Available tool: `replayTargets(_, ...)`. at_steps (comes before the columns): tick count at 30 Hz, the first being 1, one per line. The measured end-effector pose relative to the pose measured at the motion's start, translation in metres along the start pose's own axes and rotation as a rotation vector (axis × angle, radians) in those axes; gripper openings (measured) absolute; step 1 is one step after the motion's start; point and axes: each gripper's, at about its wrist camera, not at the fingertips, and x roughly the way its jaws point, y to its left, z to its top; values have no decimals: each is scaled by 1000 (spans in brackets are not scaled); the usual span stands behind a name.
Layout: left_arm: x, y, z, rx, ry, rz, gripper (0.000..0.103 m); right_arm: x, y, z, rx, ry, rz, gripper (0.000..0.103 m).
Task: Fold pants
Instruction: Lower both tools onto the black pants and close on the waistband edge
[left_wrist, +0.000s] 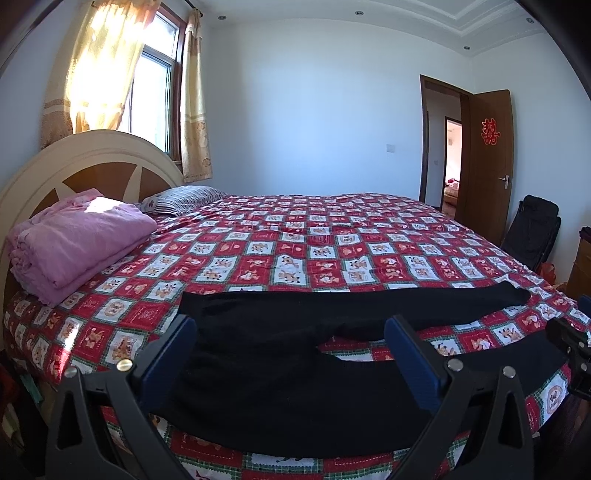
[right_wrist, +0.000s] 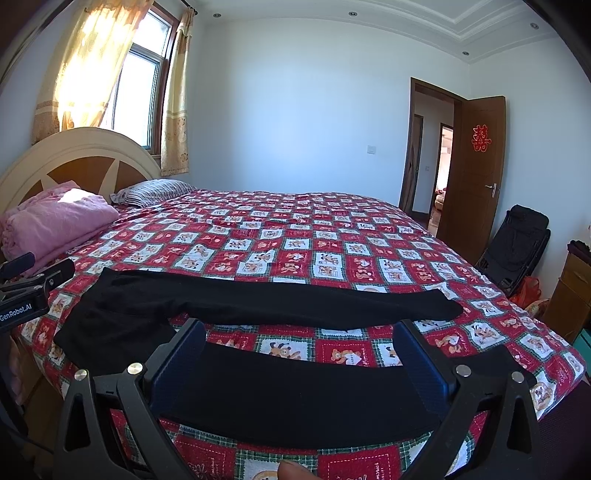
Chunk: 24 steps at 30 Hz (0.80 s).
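- Both grippers hover over the bed's near edge, fingers spread wide and holding nothing, judging by the bare gap between them: the left gripper (left_wrist: 290, 341) above the waist end, the right gripper (right_wrist: 299, 343) above the near leg.
- The pants (right_wrist: 258, 302) lie flat along that near edge, waist toward the headboard end and legs parted, probably spread out so one leg can be folded onto the other.
- A pink blanket (left_wrist: 74, 243) sits folded at the headboard corner, well apart from the pants.
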Motion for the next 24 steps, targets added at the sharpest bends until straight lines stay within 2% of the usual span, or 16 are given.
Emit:
replayTargets(4, 24, 12, -3, 5, 38, -8, 103, 8, 1, -4, -22, 11, 15, 102)
replayTargets(8, 62, 48, -4, -37, 85, 41, 103, 28, -5, -11, -38, 40, 15, 102)
replayTargets(11, 98, 90, -1, -67, 113, 94, 103, 51, -18, -19, -4, 91, 32, 102)
replayTargets(14, 134, 124, 1, -50, 140, 154, 103, 75, -34, -28, 49, 148, 30, 102)
replayTargets(19, 178, 155, 6, -48, 182, 153, 103, 105, -59, -37, 134, 198, -1, 102)
replayTargets(20, 188, 158, 6, -43, 196, 160, 103, 112, -65, -37, 137, 207, -14, 100)
replayTargets(22, 207, 162, 5, -32, 218, 148, 98, 123, -72, -36, 131, 234, -22, 86)
replayTargets(23, 215, 165, 4, -34, 234, 140, 92, 129, -77, -34, 128, 253, -20, 75)
replayTargets(24, 226, 168, 2, -41, 257, 132, 86, 134, -83, -33, 131, 273, -18, 68)
